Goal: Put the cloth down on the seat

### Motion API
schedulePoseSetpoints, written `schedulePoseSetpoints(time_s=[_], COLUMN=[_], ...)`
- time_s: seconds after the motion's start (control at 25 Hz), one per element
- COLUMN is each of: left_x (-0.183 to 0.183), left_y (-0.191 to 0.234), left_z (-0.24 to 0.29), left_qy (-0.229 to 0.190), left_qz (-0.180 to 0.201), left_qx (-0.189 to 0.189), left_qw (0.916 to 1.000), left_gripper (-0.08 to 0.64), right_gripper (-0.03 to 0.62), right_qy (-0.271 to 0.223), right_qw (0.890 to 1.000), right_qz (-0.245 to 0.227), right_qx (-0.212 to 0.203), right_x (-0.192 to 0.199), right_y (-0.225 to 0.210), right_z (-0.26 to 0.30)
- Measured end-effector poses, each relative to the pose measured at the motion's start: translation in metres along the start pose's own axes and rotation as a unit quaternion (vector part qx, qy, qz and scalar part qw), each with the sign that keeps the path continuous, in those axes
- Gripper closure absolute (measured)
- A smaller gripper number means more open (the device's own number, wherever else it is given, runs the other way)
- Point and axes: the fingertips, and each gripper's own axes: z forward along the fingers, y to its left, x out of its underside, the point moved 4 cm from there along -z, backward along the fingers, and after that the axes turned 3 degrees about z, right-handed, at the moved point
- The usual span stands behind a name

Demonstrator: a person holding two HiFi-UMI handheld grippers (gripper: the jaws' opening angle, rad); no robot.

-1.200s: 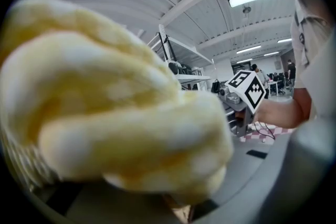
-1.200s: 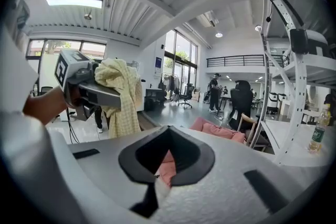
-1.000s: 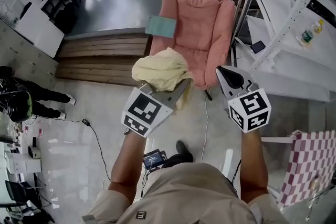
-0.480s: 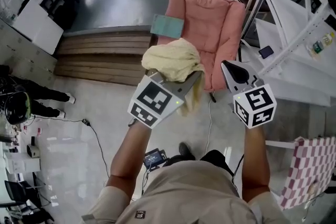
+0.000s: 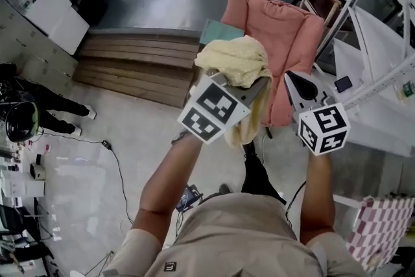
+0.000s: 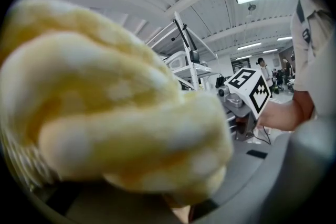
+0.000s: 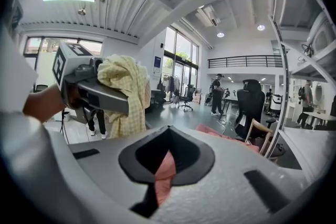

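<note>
Pinching a crumpled, pale-yellow waffle cloth (image 5: 233,61) in left tool (image 5: 249,84); pink seat (image 5: 292,42) at 2 o'clock; right tool (image 5: 295,80) pressed together, empty.

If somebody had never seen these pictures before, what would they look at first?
The fluffy yellow cloth catches the eye first: it is bunched up in the left gripper, held out in front of the person, and it fills most of the left gripper view. Just beyond it stands a big pink armchair. The right gripper is held empty to the right of the cloth.
</note>
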Motion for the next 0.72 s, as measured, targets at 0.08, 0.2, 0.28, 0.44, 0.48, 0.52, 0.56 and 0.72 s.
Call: schedulePoseSetpoints(time_s=[0.08,0.2,0.28,0.44,0.48,0.52,0.56,0.72], left_x=[0.003,0.012,0.024,0.044,0.048,0.053,0.059,0.081], left_y=[0.018,0.05,0.072,0.113,0.123,0.133,0.142,0.177], left_z=[0.012,0.027,0.043,0.08,0.087,0.094,0.101,0.129], left_qy=[-0.002,-0.005,0.005,0.016,0.014,0.013,0.013,0.015], left_qz=[0.006,0.001,-0.005,-0.021,-0.028,-0.034,-0.041,-0.065], left_qx=[-0.008,-0.014,-0.015,-0.019,-0.019,-0.02,-0.02,-0.02], left_qw=[0.9999,0.9999,0.9999,0.9995,0.9993,0.9991,0.9989,0.9976], left_gripper=[0.46,0.46,0.46,0.46,0.46,0.46,0.46,0.46], right_gripper=[0.6,0.6,0.6,0.6,0.6,0.6,0.6,0.6], right_qy=[-0.004,0.003,0.014,0.031,0.034,0.037,0.042,0.06], right_qw=[1.0,1.0,1.0,0.999,0.999,0.999,0.999,0.998], right_qz=[-0.007,-0.014,-0.01,-0.006,-0.006,-0.005,-0.004,0.004], right_qx=[-0.004,-0.013,-0.018,-0.022,-0.022,-0.023,-0.024,-0.033], right_x=[-0.002,-0.005,-0.003,0.001,0.002,0.003,0.006,0.02], right_y=[-0.011,-0.026,-0.039,-0.071,-0.077,-0.082,-0.087,-0.102], right_z=[0.021,0.058,0.083,0.127,0.138,0.148,0.159,0.195])
